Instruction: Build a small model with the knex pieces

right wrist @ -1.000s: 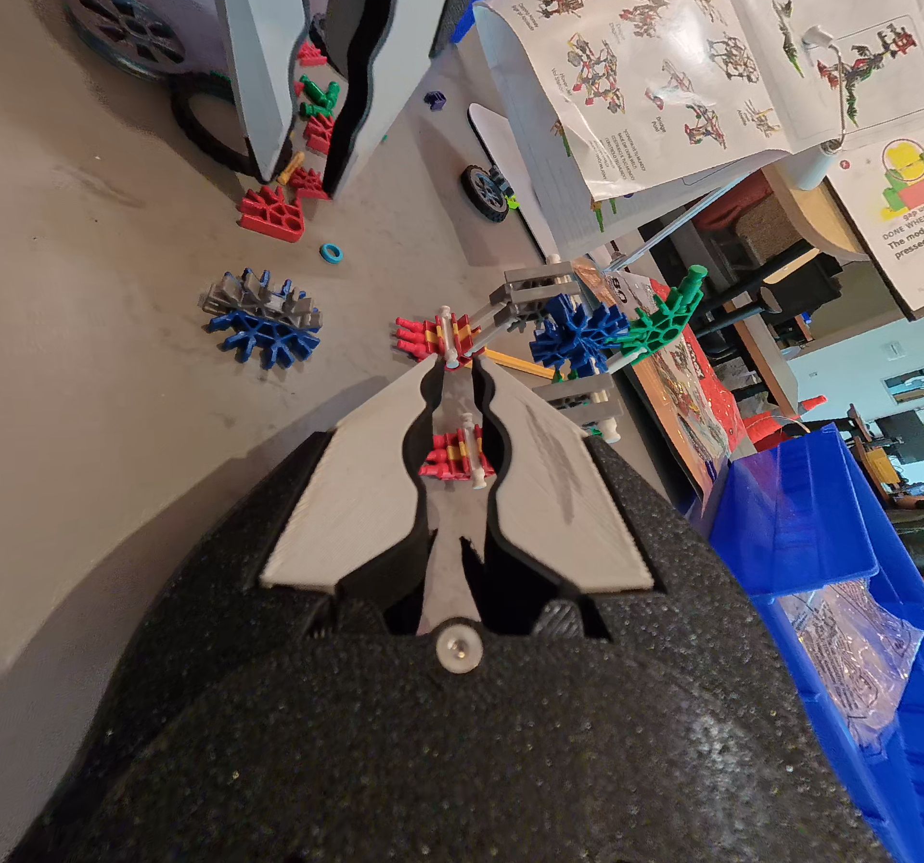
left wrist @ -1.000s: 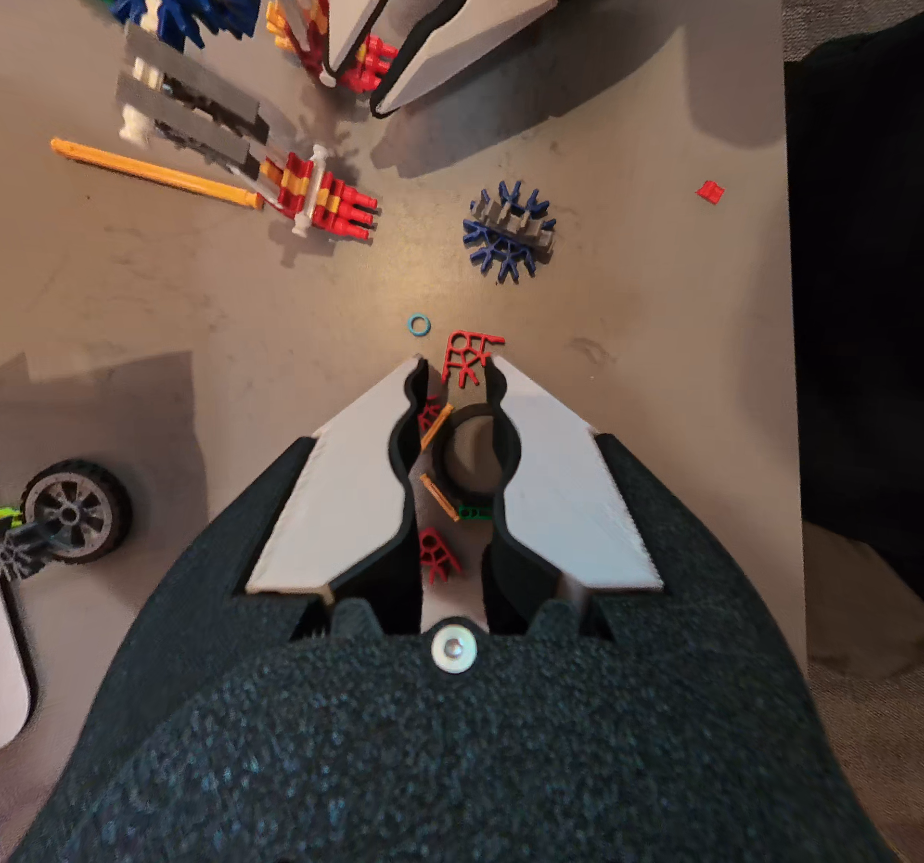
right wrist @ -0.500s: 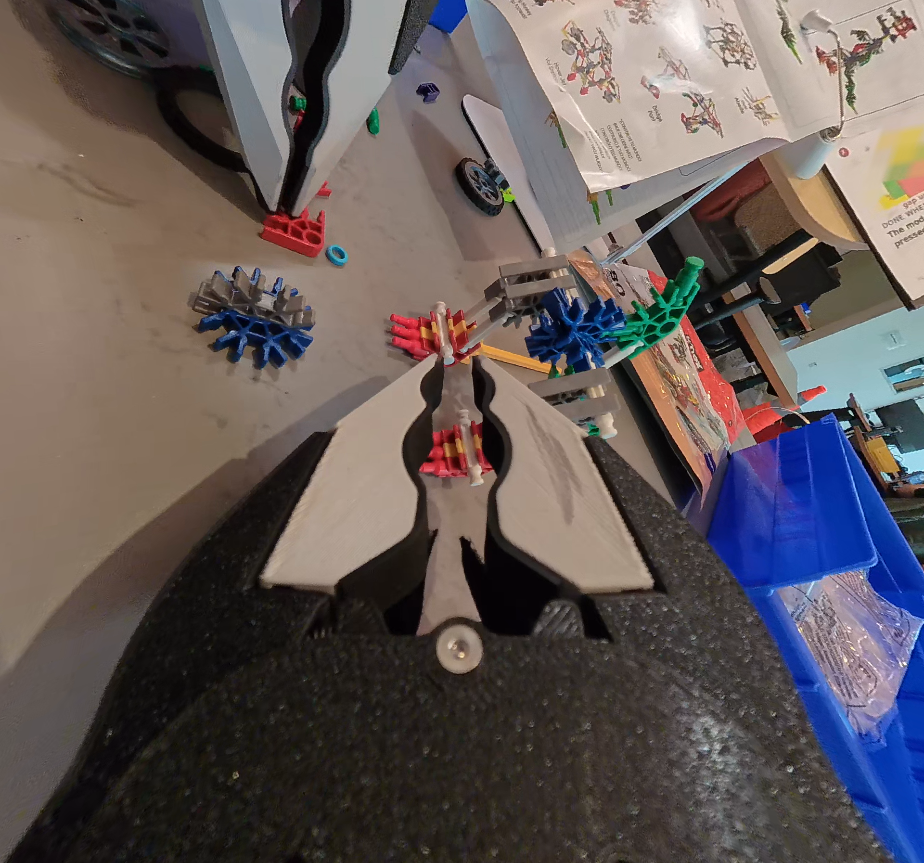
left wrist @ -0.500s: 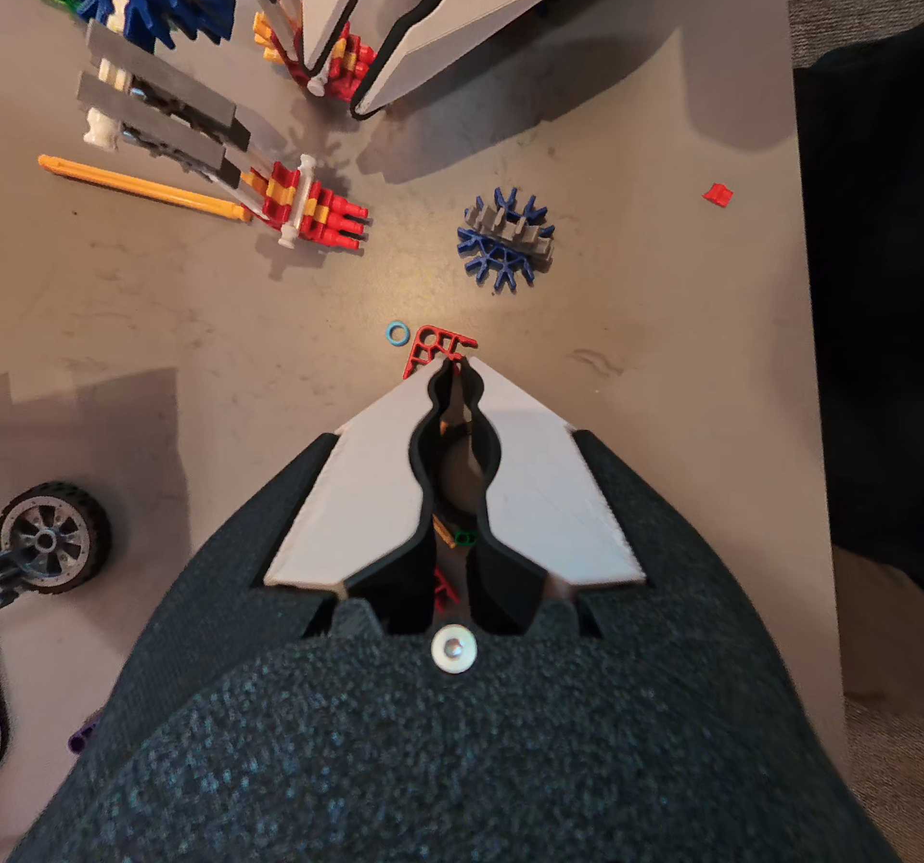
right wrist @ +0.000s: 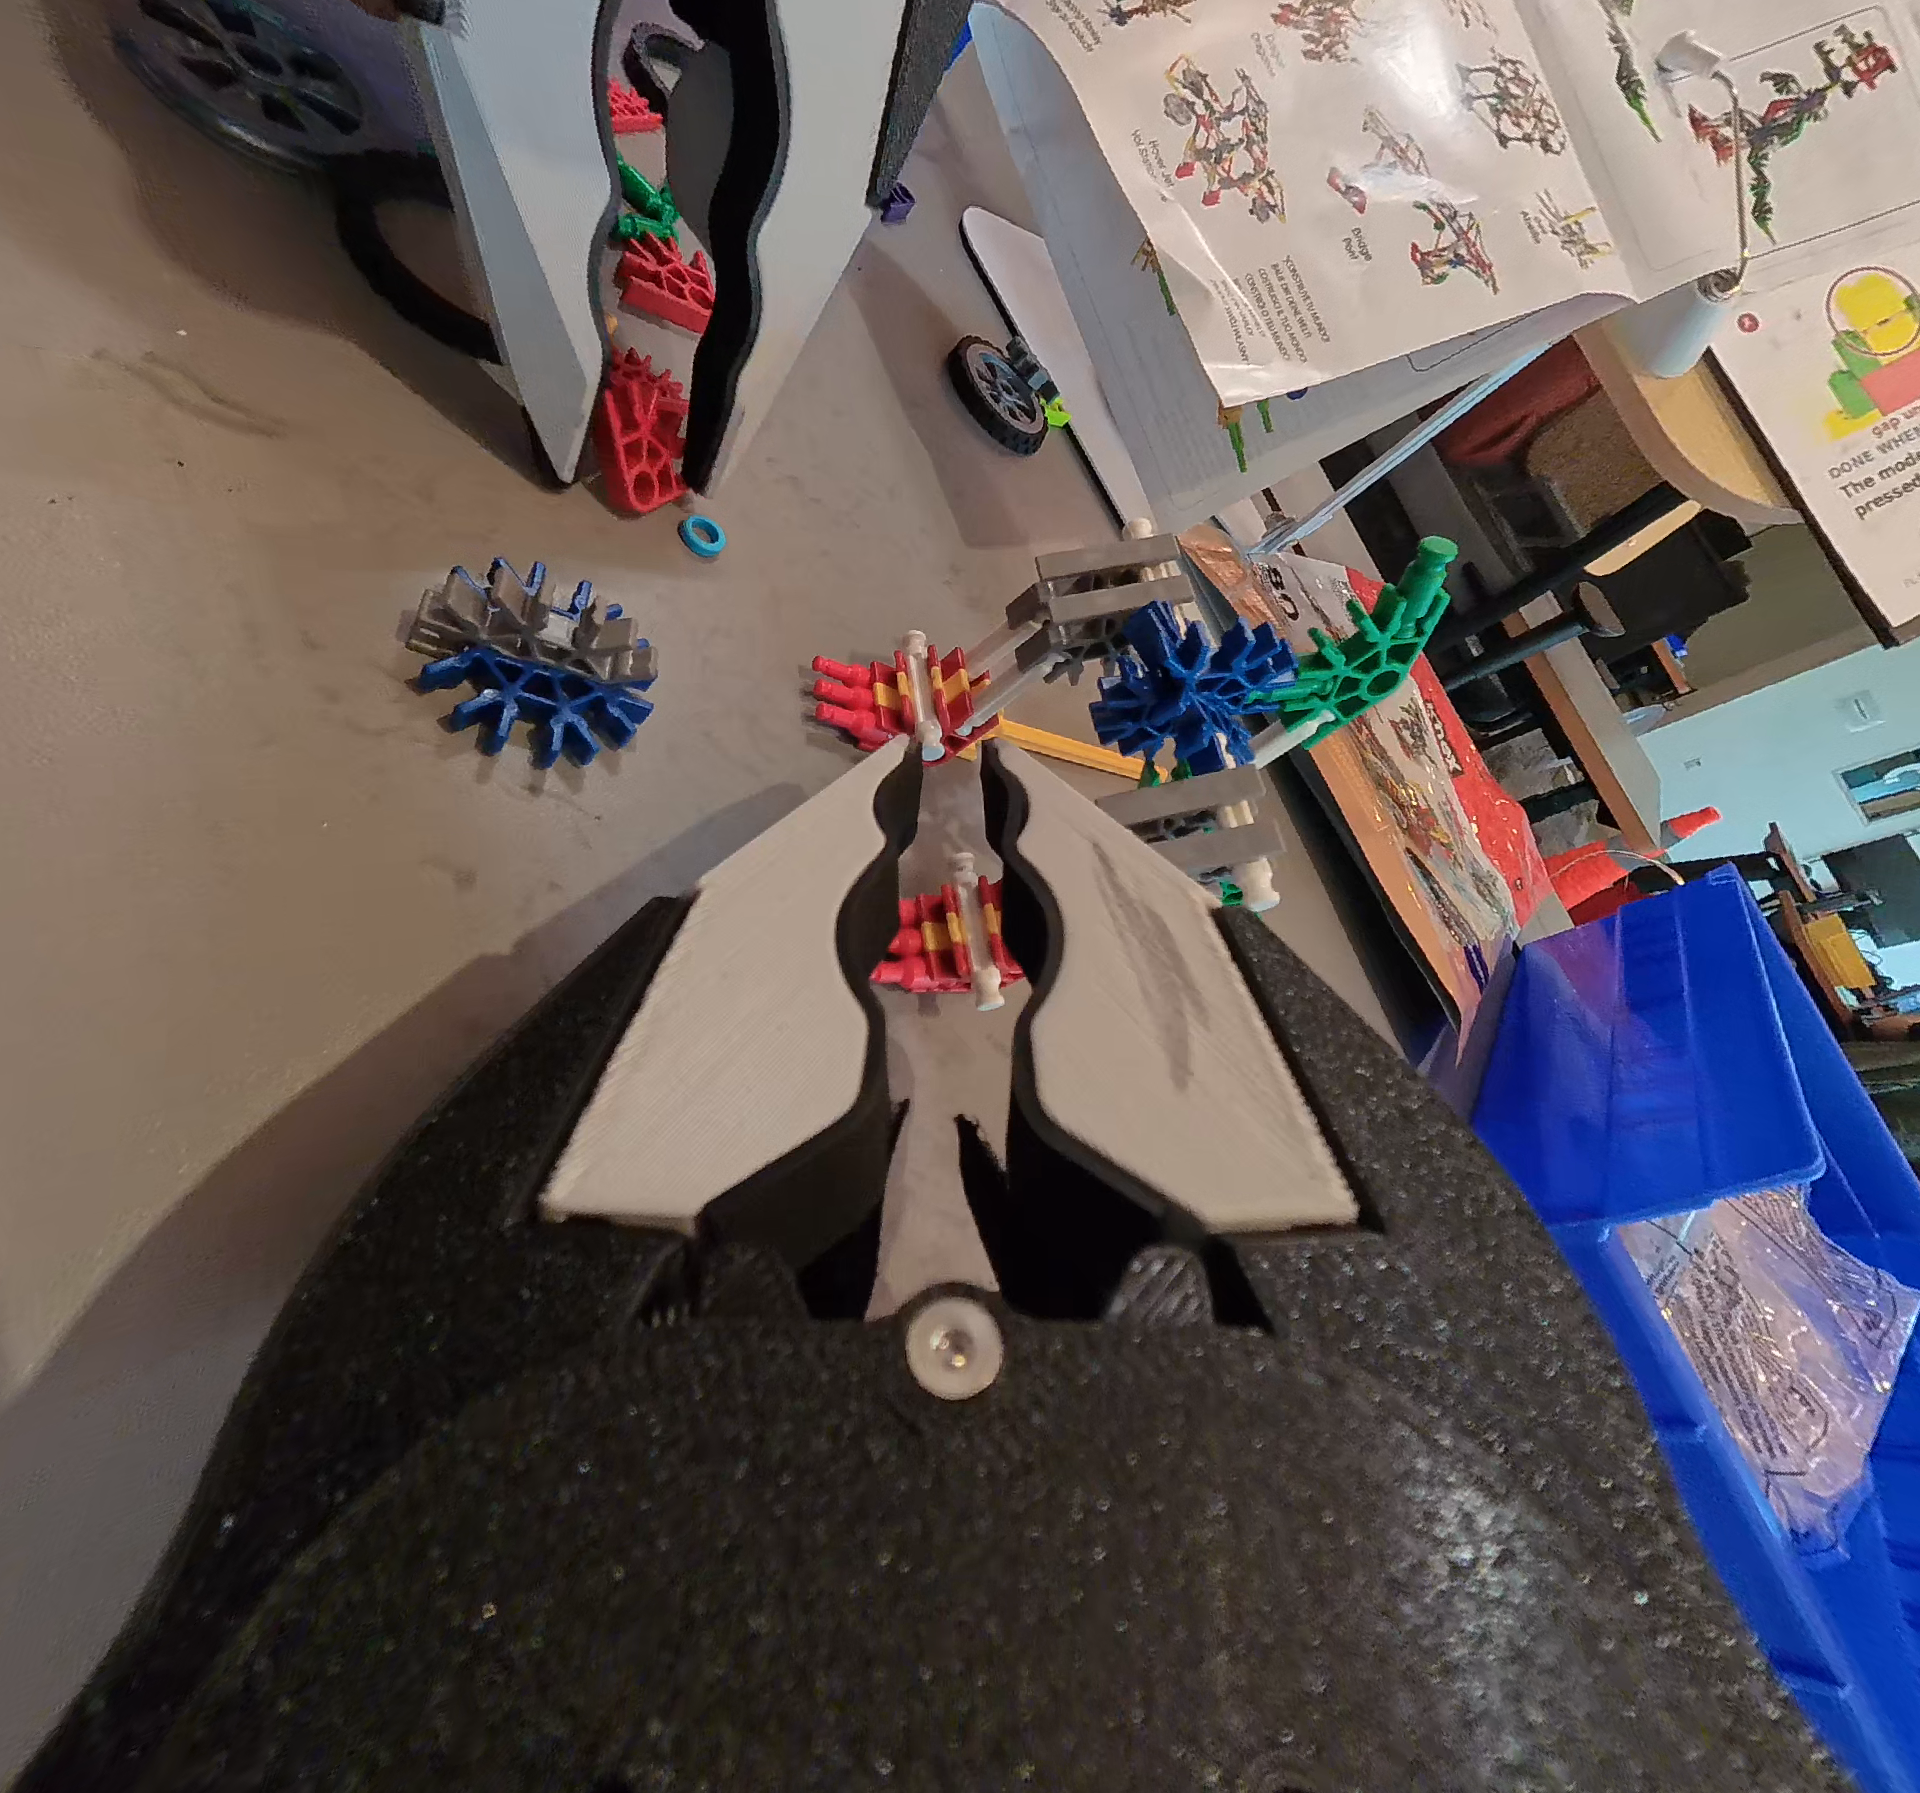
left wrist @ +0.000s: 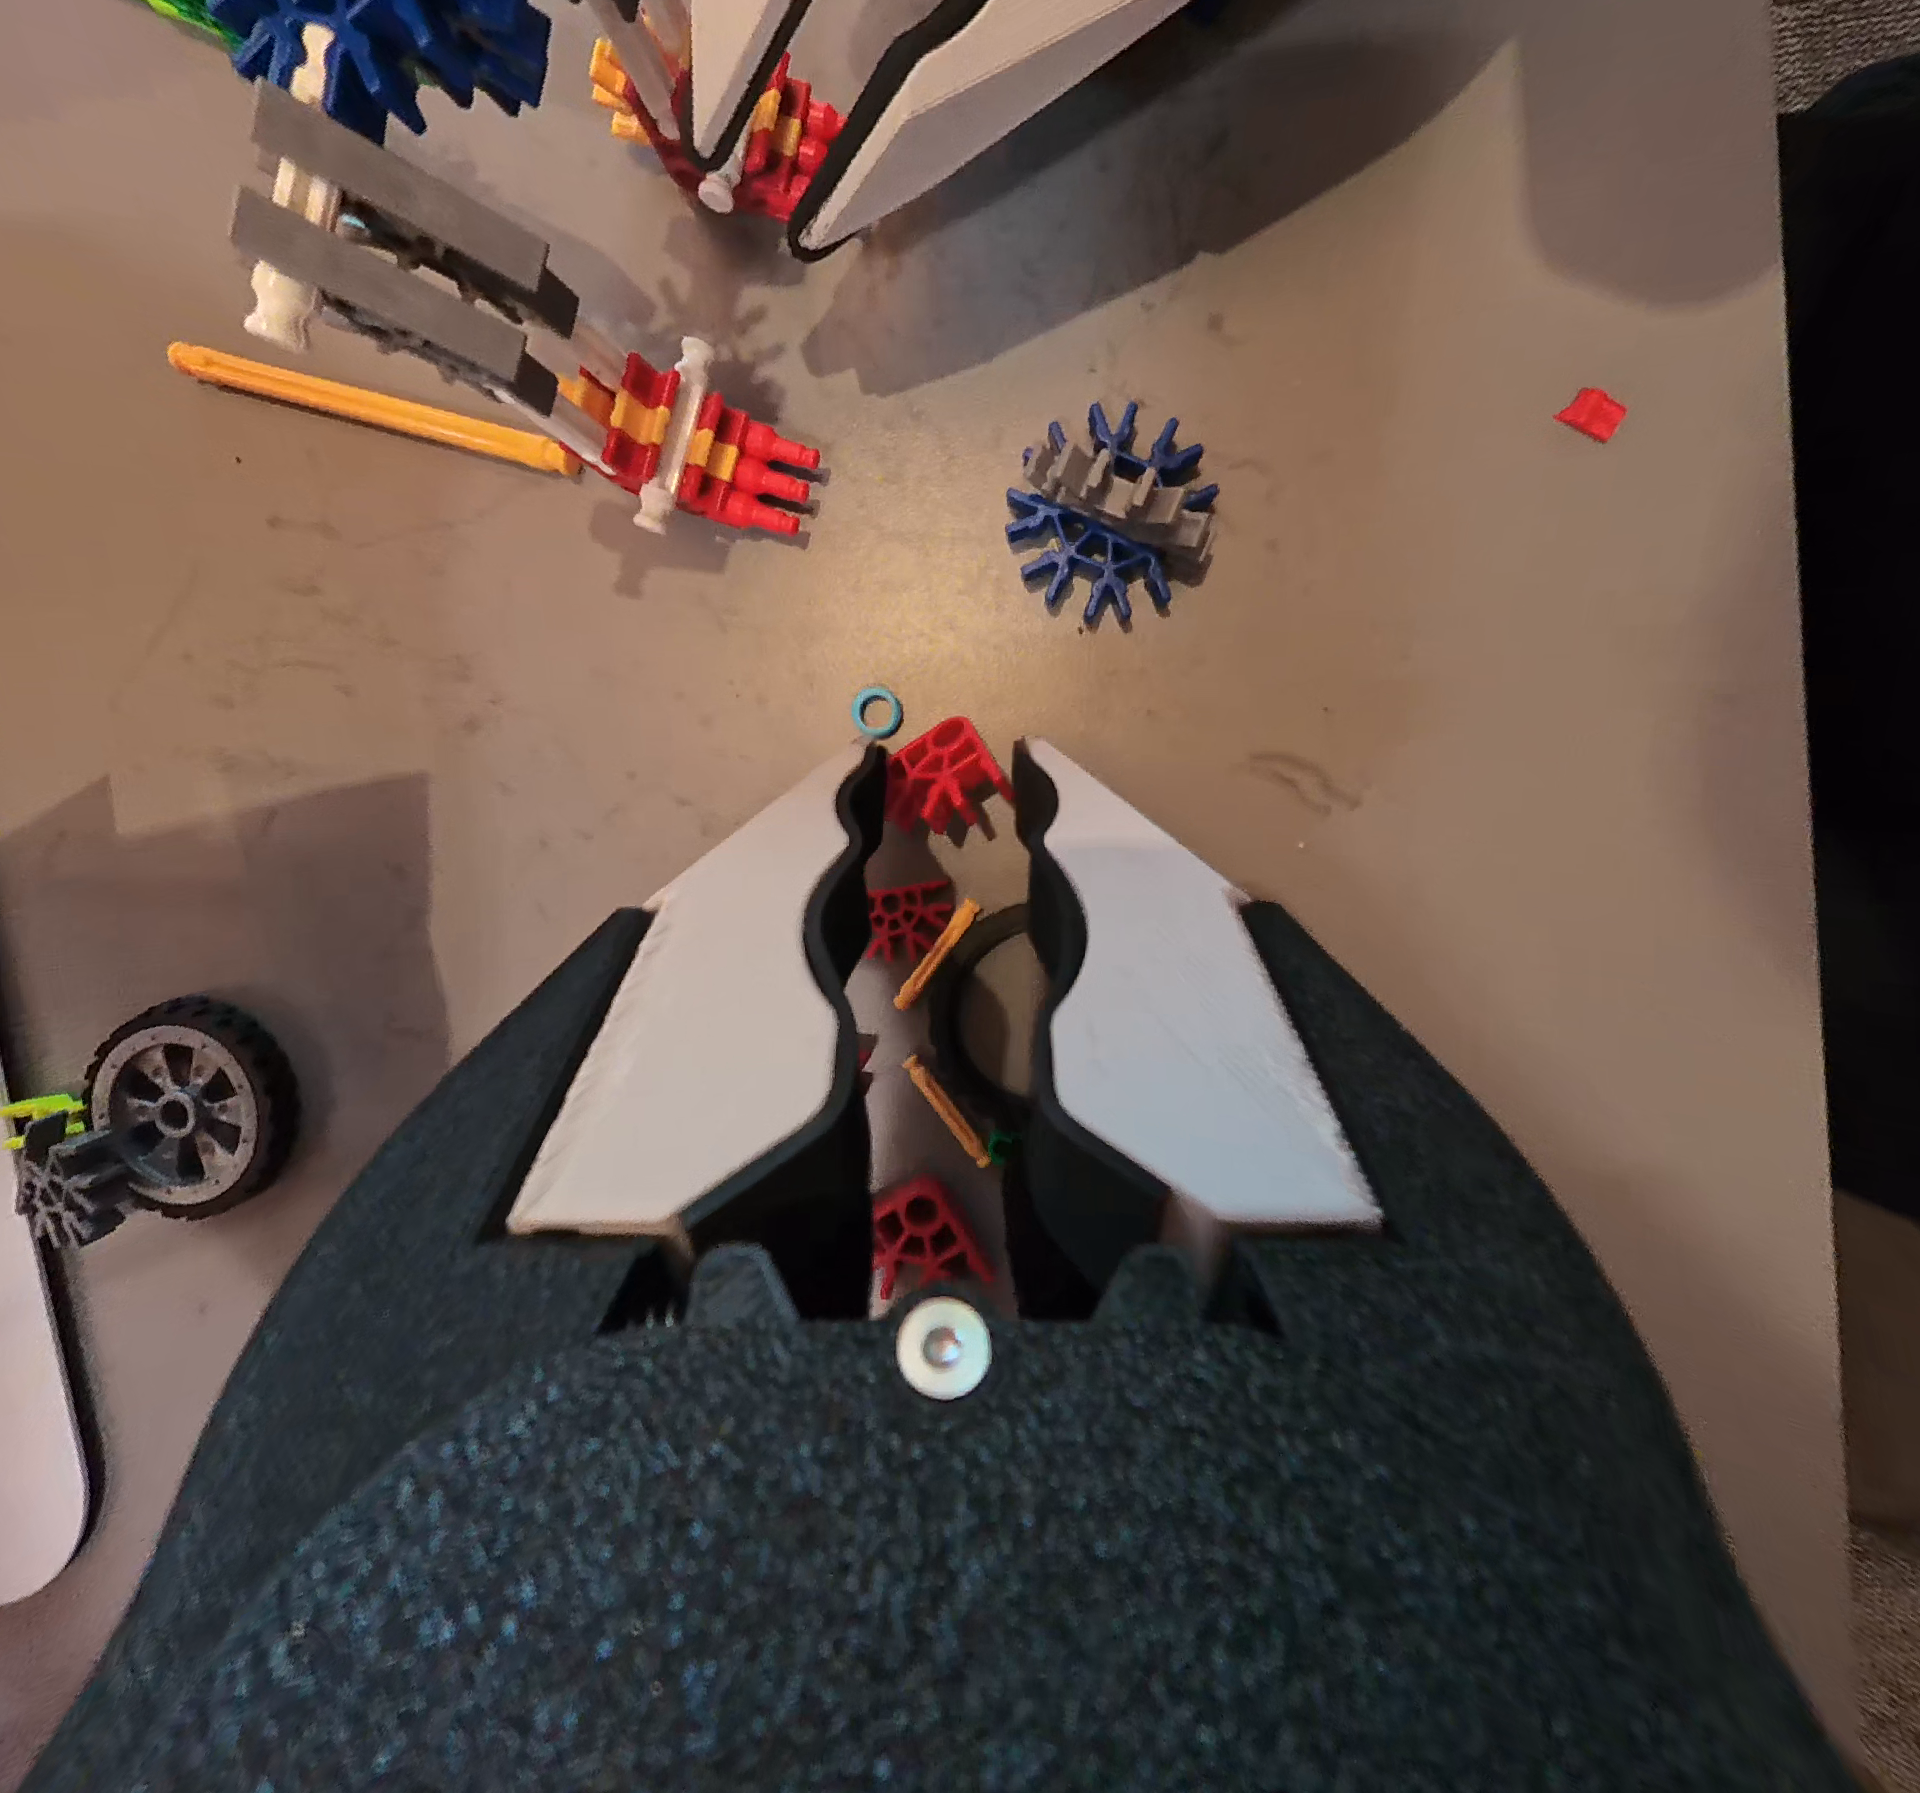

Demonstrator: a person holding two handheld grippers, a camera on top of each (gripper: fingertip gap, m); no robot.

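Note:
My left gripper points down at the grey table, its jaws closed on a small red connector that stands on edge between the tips. The right wrist view shows the same gripper and connector against the table. My right gripper is shut on a red-and-yellow connector cluster with a white rod, one end of a built model of grey blocks and blue and green connectors. The right gripper also shows at the top of the left wrist view.
A blue and grey snowflake connector pair and a light blue ring lie between the grippers. A black tyre, loose red connectors and orange rods lie under my left gripper. A wheel is left; table edge right. Instruction sheets, blue bins. About 9 centimetres separates my left fingertips from my right.
Half a second ago my left gripper was shut tight at the red connector's edge. Now its jaws are wider, with the connector upright between them. The right gripper has kept its hold.

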